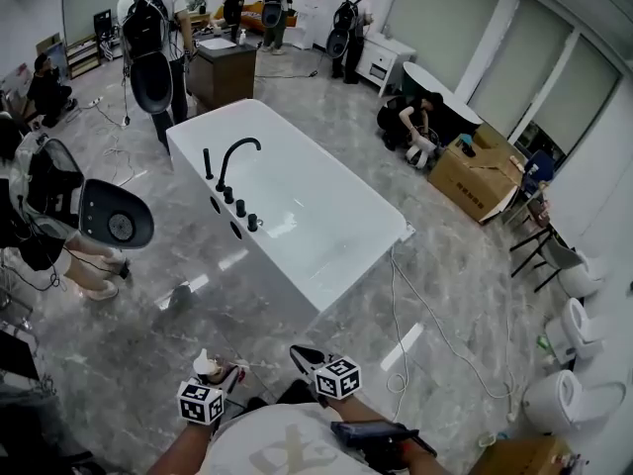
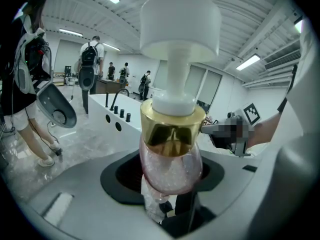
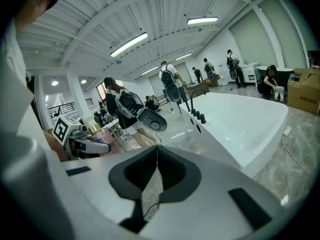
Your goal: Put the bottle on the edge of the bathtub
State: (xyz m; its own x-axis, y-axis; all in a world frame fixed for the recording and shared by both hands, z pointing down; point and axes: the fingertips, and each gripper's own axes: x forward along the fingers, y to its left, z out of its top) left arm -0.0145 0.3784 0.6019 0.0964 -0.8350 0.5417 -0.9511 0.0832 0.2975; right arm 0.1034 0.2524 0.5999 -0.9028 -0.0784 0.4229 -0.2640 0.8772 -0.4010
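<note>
left tool [image 2: 172, 204] clamped on pink bottle with gold collar and white pump cap [image 2: 172, 159], lower left of head view. white rectangular bathtub [image 1: 334, 163] mid-frame, well apart. right tool [image 3: 156, 156] closed, empty. risk: top-heavy bottle topples if released tilted on the narrow edge.

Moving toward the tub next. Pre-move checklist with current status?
1. Grip: left gripper jaws clamped on the pink pump bottle with gold collar: ok.
2. Right gripper jaws together, nothing between them: ok.
3. Landing spot: the near end of the white bathtub rim is bare. The black faucet stands further along the rim: ok.
4. Reach: the tub looks well out of reach across the grey floor: not ok.
5. Trip risk: white cable trails from the tub's near corner, right of the straight path: cannot tell.
</note>
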